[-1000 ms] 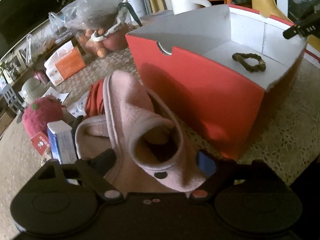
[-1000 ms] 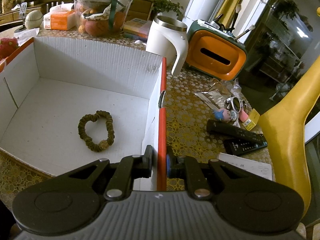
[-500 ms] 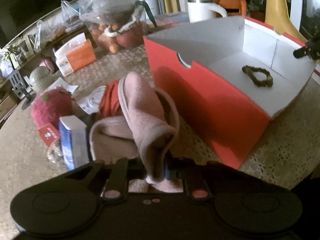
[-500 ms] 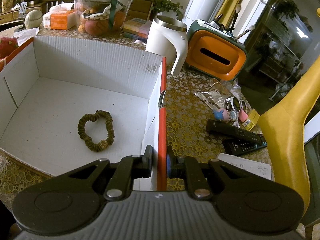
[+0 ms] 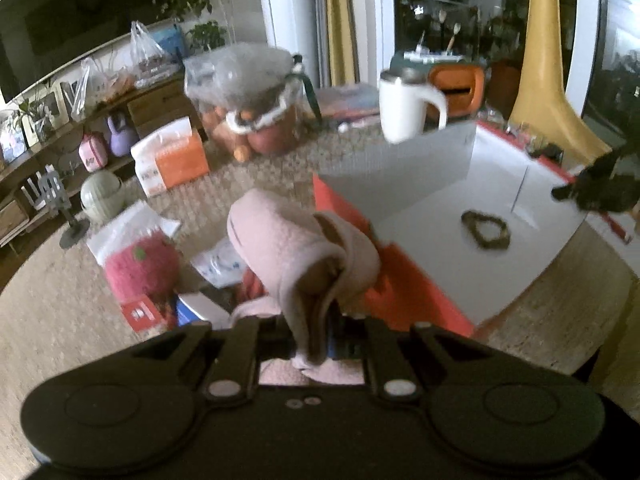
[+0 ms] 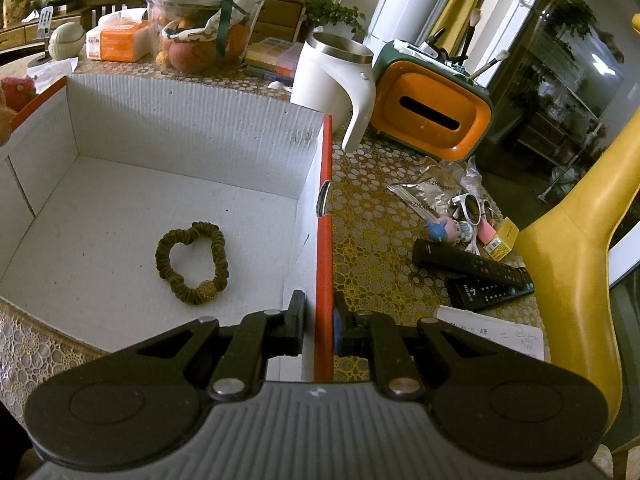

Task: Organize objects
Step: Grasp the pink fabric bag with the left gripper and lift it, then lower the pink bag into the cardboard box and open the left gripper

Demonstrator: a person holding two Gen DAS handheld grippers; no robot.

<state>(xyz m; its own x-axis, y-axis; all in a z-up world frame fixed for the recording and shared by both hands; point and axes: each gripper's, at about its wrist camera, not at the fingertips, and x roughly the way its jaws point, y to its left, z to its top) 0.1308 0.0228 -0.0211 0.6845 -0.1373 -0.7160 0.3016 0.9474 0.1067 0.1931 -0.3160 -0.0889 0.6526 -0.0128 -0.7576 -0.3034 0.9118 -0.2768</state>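
Pink fuzzy cloth (image 5: 296,252) is pinched in the left tongs (image 5: 310,334), lifted off the worktop (image 5: 60,304) beside the red cardboard box (image 6: 325,240). Right tongs (image 6: 318,326) are clamped on the box's wall. Inside lies a brown hair tie (image 6: 192,264).

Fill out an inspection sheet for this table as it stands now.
Surface: table under a yellow lace-pattern cloth.
Job's things: red box, white inside, holds a hair tie; pink slipper lifted beside it.
Clutter: white mug, orange tissue holder, two remotes, sunglasses, fruit bag.
Grippers: left gripper shut on the slipper's edge; right gripper shut on the box wall.
Cables: nothing seen.
Surroundings: yellow chair, plants, sideboard.
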